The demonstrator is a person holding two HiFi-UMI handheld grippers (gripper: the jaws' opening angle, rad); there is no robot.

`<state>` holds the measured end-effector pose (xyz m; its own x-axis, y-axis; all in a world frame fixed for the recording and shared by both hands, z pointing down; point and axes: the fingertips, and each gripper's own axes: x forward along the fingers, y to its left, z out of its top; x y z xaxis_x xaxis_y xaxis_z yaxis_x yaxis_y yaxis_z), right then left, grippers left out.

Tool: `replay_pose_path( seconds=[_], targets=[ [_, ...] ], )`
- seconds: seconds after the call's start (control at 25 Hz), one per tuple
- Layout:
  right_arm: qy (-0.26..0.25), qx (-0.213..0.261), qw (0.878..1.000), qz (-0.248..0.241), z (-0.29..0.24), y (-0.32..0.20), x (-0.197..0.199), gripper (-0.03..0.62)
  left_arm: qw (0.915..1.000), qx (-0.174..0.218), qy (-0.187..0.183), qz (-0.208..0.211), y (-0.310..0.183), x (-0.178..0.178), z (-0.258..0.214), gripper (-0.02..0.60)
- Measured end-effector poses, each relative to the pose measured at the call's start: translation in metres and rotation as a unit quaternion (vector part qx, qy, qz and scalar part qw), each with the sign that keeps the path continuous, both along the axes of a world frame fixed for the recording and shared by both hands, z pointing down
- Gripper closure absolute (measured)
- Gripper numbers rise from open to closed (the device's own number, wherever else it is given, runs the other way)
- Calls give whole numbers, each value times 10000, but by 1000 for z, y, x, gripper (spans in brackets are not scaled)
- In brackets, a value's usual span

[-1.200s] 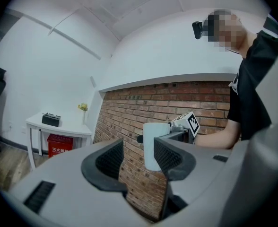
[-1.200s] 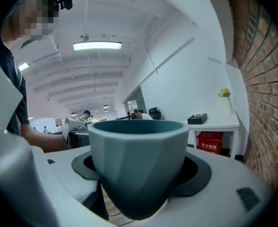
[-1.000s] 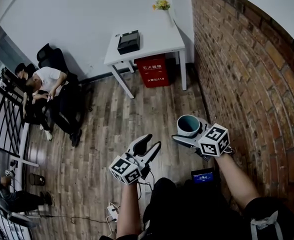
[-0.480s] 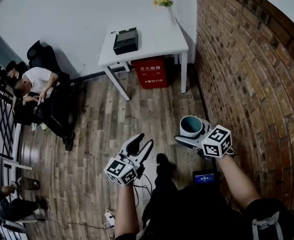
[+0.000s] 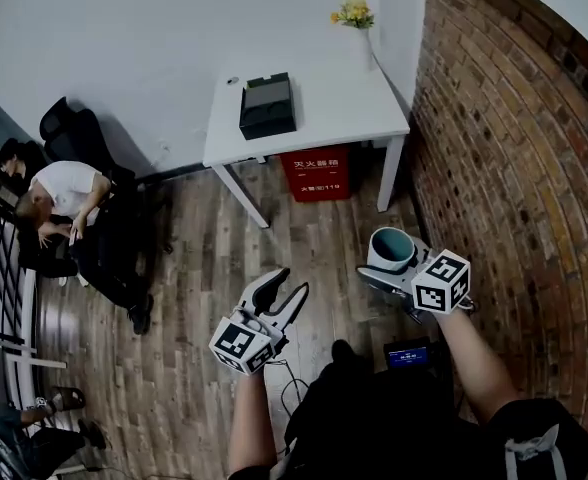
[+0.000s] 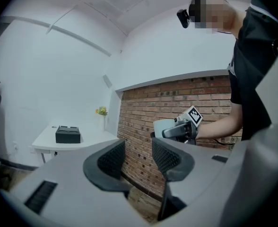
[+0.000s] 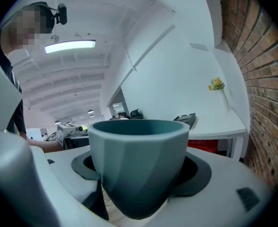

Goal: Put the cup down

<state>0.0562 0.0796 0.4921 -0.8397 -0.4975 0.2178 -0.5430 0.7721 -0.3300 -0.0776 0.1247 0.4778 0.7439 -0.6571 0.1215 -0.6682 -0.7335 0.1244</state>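
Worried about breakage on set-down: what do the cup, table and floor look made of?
Cup: teal, matte, faceted sides without glaze shine; plastic or unglazed ceramic, cannot tell which. Table: smooth plain white top, probably painted or laminated board. Floor: grey-brown planks with visible grain, wood or wood-look laminate.

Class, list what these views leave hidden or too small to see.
Right gripper view: the inside of the cup, hidden by its rim.
Head view: the black box on the table, too small to identify.
Head view: the small screen, too small to read.
Head view: the red box, top hidden under the table.
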Motion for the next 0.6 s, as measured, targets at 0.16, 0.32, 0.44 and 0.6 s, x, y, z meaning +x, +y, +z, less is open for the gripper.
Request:
replay_pose_path(
  seconds=[0.16,0.32,0.44,0.6],
  targets=[
    [20,-50,10000,9,7,-41,-23,198,9999,-101,62,-22,-40,-23,7,397],
    [55,-87,9999,24,12,-76,-36,198,9999,-145,39,34,-74,-37,13,397],
    [54,-110,9999,31,15,-108,-43,198,9999,-158,55,17,-106,-44,15,397],
    [-1,-197,9998,13,26,-157,-52,198,9996,-273,30,-11,-150,-50,25,397]
  ],
)
